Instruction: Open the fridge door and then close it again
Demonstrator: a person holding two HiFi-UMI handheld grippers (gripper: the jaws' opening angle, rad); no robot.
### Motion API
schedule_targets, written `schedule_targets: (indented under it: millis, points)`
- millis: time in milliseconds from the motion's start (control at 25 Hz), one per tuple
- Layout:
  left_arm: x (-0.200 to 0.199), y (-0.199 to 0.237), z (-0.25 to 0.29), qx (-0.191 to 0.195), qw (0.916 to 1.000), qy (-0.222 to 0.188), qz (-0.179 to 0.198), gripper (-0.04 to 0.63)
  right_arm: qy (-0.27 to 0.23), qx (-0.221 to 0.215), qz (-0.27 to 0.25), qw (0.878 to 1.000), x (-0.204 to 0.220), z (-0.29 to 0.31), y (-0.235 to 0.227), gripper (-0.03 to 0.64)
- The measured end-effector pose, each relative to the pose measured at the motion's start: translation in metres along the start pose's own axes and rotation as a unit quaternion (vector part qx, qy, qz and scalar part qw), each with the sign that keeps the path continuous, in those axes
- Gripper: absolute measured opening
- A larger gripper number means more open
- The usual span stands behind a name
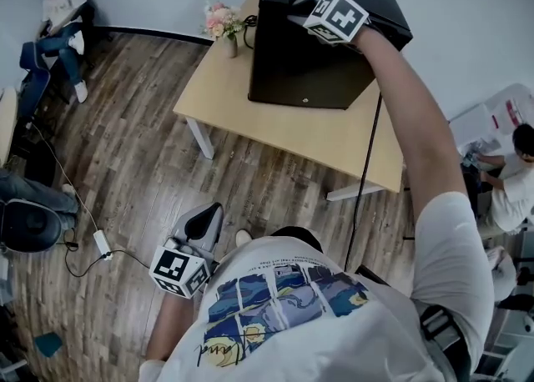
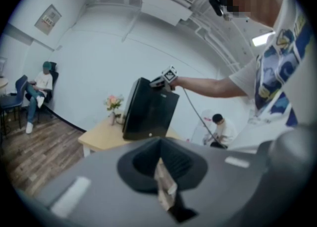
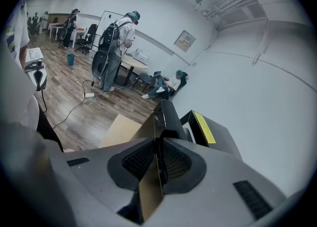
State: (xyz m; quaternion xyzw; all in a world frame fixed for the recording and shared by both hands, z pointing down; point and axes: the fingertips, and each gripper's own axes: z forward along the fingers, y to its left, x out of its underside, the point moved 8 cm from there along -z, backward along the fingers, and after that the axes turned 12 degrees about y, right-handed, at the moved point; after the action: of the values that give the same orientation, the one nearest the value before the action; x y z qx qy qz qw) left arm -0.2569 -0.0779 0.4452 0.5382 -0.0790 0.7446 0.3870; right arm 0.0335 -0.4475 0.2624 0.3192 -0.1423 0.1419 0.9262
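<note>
1. Fridge point(image 1: 334, 5) – a small black unit standing on the table point(image 1: 225, 92), beside the flowers point(image 1: 224, 22). It has a yellow label point(image 3: 204, 127) on its top.
2. Door point(image 3: 166, 114) – its top edge runs straight between the right jaws. The right gripper view shows a narrow gap between door and cabinet, so the door looks slightly ajar.
3. Right gripper point(image 1: 294, 12) – it reaches over the top front corner with the arm extended. Its jaws are clamped on the door's upper edge, near the free corner.
4. Left gripper point(image 1: 209, 220) – it hangs low at the person's side, well away from the table. Its jaws are together and nothing is between them.
5. Step in hand, as judged: the door is being swung on its hinge, early in the opening.
6. Doing it well:
   - Keep the clamp firm on the thin edge.
   - Lead the gripper along the door's arc rather than pulling straight back.
   - Keep the pull level, so the light fridge neither slides nor tips on the table.
   - Open wide enough to be clearly open.
   - Return along the same arc and press until the gap closes.
</note>
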Motion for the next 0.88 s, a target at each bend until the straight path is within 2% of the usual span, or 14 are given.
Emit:
schedule_targets:
  millis: [440, 880]
  points:
    - [-0.005, -0.004, 0.008, 0.023, 0.9997, 0.006, 0.01, 0.009, -0.018, -0.015, -0.035, 0.999, 0.006, -0.024, 0.028, 0.055]
    - [-0.006, -0.006, 0.027, 0.068, 0.9973, 0.019, 0.021, 0.009, -0.038, -0.031, -0.052, 0.997, 0.014, -0.046, 0.056, 0.057]
